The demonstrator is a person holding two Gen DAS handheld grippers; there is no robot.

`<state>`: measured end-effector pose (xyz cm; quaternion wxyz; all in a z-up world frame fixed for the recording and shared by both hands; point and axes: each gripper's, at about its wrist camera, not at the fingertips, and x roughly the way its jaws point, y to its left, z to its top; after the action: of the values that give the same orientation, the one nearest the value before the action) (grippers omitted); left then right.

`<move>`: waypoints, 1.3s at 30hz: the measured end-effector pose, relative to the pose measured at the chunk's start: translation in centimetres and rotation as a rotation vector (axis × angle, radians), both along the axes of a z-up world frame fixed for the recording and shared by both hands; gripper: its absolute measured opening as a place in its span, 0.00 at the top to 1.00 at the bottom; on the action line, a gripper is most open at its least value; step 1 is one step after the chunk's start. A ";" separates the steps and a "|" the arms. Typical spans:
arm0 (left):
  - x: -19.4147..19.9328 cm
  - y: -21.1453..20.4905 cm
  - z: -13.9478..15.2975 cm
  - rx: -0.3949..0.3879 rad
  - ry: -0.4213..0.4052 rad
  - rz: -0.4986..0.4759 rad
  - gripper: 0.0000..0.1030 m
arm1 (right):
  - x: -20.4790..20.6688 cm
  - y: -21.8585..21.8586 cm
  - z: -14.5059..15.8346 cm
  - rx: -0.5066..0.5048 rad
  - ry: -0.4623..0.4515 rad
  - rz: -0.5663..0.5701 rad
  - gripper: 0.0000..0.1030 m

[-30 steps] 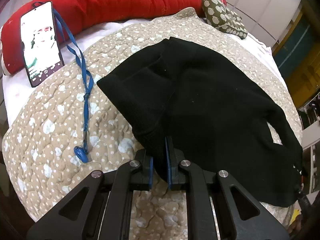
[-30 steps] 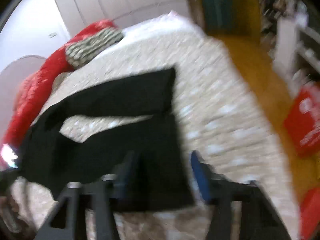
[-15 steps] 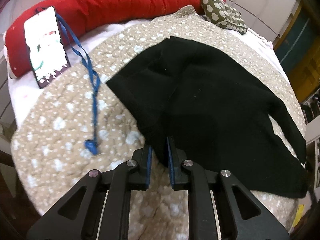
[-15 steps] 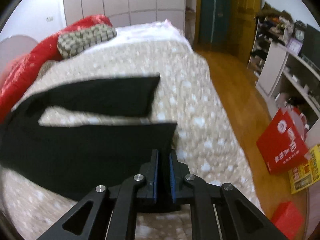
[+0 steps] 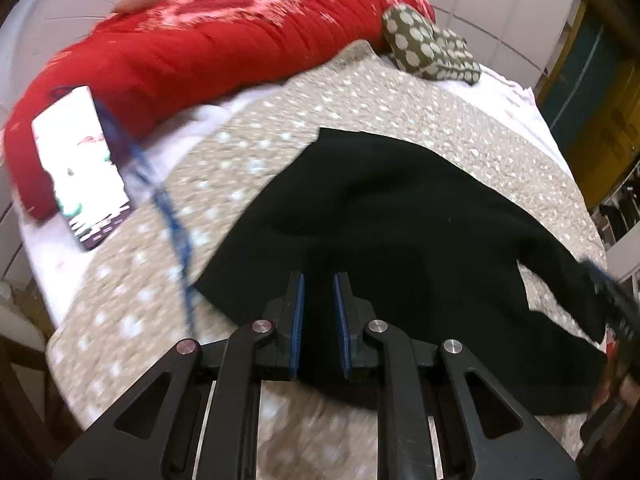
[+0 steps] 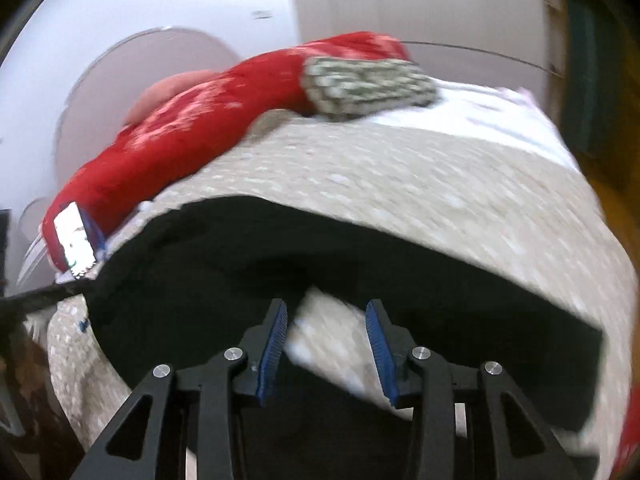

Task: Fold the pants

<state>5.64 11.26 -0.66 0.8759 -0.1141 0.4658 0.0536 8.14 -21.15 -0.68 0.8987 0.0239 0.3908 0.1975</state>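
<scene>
Black pants [image 5: 400, 216] lie spread across a beige dotted quilt [image 5: 360, 104] on the bed. My left gripper [image 5: 319, 292] is shut on the near edge of the pants, black cloth filling the narrow gap between the blue pads. In the right wrist view the pants [image 6: 320, 256] arc across the quilt [image 6: 440, 184]. My right gripper [image 6: 326, 320] stands open over them, with pale quilt showing between the fingers. The right gripper's dark tip [image 5: 608, 292] shows at the left view's right edge.
A red bolster [image 5: 200, 48] and a green dotted cushion [image 5: 428, 48] lie along the head of the bed. A lit phone [image 5: 80, 164] with a blue lanyard [image 5: 172, 216] rests at the left. Wooden floor [image 6: 616, 168] lies beyond the right bed edge.
My right gripper, shut on a pant leg half a second ago, has opened and let it go. My left gripper has pulled its edge nearer; both views have tilted lower.
</scene>
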 end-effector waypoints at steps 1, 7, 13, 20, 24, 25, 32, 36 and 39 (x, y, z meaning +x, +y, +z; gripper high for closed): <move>0.9 -0.3 -0.4 -0.006 0.007 -0.008 0.87 | 1.8 1.6 0.3 -0.001 -0.005 0.036 0.60; 6.8 1.0 -3.6 -0.012 0.104 0.043 0.87 | 9.9 8.7 -0.2 -0.053 0.000 0.189 0.56; 8.2 2.7 -5.0 -0.064 0.124 0.065 0.87 | 17.8 14.0 -4.0 -0.132 0.085 0.276 0.56; 9.0 3.8 -5.1 -0.108 0.116 0.065 0.87 | 19.8 16.0 -6.7 -0.139 0.172 0.451 0.56; 9.8 3.4 -5.1 -0.067 0.116 0.072 0.87 | 19.6 16.7 -7.1 -0.164 0.172 0.468 0.60; 10.0 3.1 -5.2 -0.042 0.114 0.068 0.87 | 19.5 17.1 -7.2 -0.173 0.158 0.451 0.69; 8.8 4.0 -3.6 0.014 0.070 0.129 0.87 | 15.3 16.3 -3.0 -0.118 0.025 0.378 0.95; 6.1 6.6 -0.9 -0.024 -0.001 0.199 0.87 | 8.4 14.1 1.8 -0.024 -0.077 0.366 0.95; 3.3 8.0 1.8 -0.001 -0.078 0.233 0.87 | 2.7 13.7 3.0 0.009 -0.101 0.361 0.95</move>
<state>8.98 19.22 1.12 0.8811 -0.1697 0.4150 0.1503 10.85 -7.45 2.35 0.8671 -0.0528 0.3421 0.3583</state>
